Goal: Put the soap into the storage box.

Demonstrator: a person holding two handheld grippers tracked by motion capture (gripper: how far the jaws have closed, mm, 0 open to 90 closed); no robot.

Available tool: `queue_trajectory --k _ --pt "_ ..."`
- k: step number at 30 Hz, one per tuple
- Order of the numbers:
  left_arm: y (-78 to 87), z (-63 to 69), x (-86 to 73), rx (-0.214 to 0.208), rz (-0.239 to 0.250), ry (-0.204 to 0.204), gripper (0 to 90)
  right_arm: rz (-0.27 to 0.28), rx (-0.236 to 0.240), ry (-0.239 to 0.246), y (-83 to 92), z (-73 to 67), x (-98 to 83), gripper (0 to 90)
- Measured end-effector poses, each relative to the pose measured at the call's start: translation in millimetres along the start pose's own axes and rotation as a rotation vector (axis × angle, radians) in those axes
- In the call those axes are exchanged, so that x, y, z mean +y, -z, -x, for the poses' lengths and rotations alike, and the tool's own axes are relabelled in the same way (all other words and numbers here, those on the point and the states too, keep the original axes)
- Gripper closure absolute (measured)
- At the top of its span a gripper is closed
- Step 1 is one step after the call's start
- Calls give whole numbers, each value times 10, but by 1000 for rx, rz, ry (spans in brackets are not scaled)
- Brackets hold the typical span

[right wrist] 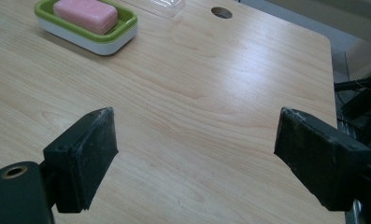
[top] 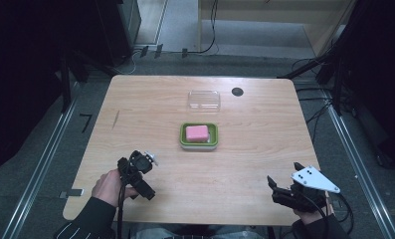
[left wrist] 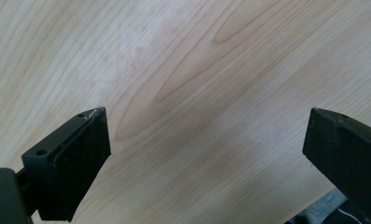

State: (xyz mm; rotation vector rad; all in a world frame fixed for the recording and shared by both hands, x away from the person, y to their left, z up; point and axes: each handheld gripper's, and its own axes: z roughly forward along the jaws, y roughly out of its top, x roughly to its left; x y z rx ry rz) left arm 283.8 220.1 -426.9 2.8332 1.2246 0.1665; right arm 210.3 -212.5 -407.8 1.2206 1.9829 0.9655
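A pink soap bar (top: 197, 133) lies in a green and white dish (top: 183, 140) at the table's middle; in the right gripper view the soap bar (right wrist: 86, 15) and dish (right wrist: 125, 29) are at the top left. A clear plastic lid (top: 204, 99) rests farther back on the table. My left gripper (top: 134, 158) is held near the front left, open, its jaws wide apart over bare wood (left wrist: 206, 121). My right gripper (top: 283, 175) hovers at the front right, also open with nothing between its jaws (right wrist: 195, 123).
A round dark hole (top: 237, 91) sits in the tabletop at the back right, right of the lid. The wooden table (top: 150, 99) has floor, cables and dark stands around it. The right table edge (right wrist: 330, 70) is near my right gripper.
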Motion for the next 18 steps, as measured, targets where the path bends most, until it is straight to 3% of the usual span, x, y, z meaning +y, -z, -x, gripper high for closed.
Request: queue_trajectory --k 5,13,18 --pt "-25 -20 -130 -19 12 45 7 4 1 6 -11 -1 7 135" --pt "-67 -25 -241 -42 49 86 6 3 2 7 -17 -13 14 135" --pt "-107 -22 -258 -66 45 75 6 6 4 8 -28 -5 16 135"
